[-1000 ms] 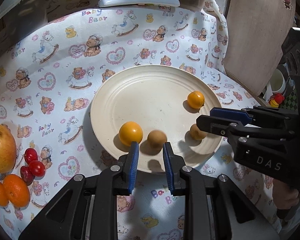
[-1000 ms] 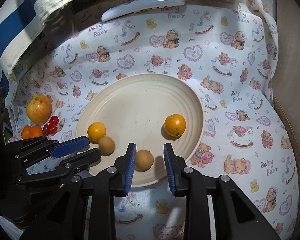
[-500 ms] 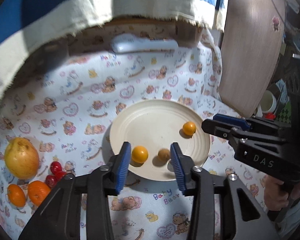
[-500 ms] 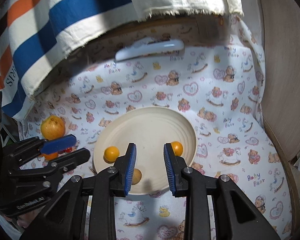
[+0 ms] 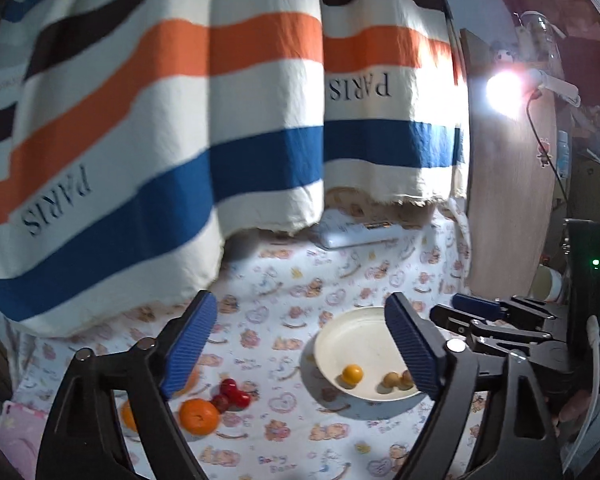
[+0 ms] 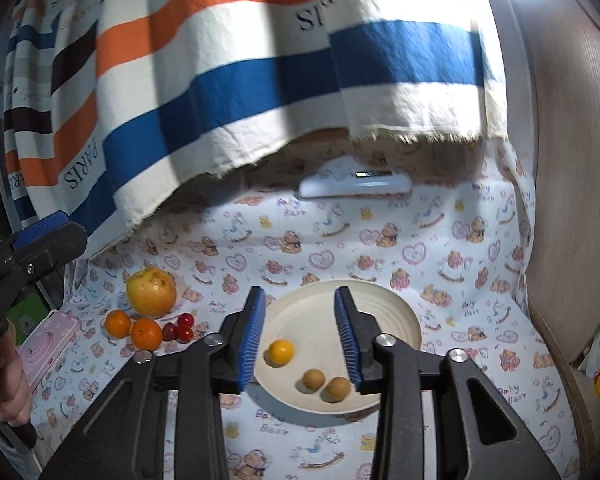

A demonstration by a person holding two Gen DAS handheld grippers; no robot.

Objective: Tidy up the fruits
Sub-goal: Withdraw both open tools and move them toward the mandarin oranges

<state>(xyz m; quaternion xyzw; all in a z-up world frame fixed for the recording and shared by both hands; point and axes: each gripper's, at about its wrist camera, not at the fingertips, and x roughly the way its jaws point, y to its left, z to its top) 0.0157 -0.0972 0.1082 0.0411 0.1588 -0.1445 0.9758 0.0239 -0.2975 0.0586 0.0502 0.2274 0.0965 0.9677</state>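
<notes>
A cream plate [image 6: 380, 292] on the teddy-bear cloth holds a small orange fruit [image 6: 281, 351] and two brown fruits [image 6: 313, 379] [image 6: 337, 389]. Left of it lie a large yellow fruit [image 6: 151, 292], two tangerines [image 6: 118, 323] [image 6: 146, 333] and red cherries [image 6: 180, 328]. My right gripper [image 6: 300, 336] hangs above the plate's near side, jaws opening, nothing between them. My left gripper [image 5: 300, 344] is raised over the cloth, jaws opening wide and empty, with the plate [image 5: 340, 320], a tangerine [image 5: 199, 416] and cherries [image 5: 232, 394] far below it.
A striped PARIS towel [image 6: 260, 80] hangs over the table's back. A white remote-like device [image 6: 356, 186] lies under it. A pink case [image 6: 48, 340] sits at the left edge and a wooden board [image 6: 572, 200] stands on the right. A hand [image 6: 8, 380] holds the left gripper [image 6: 52, 232].
Both grippers rose and drew back from the plate, tilting up toward the towel. The left jaws spread wide and the right jaws parted a little. The brown fruits stayed on the plate.
</notes>
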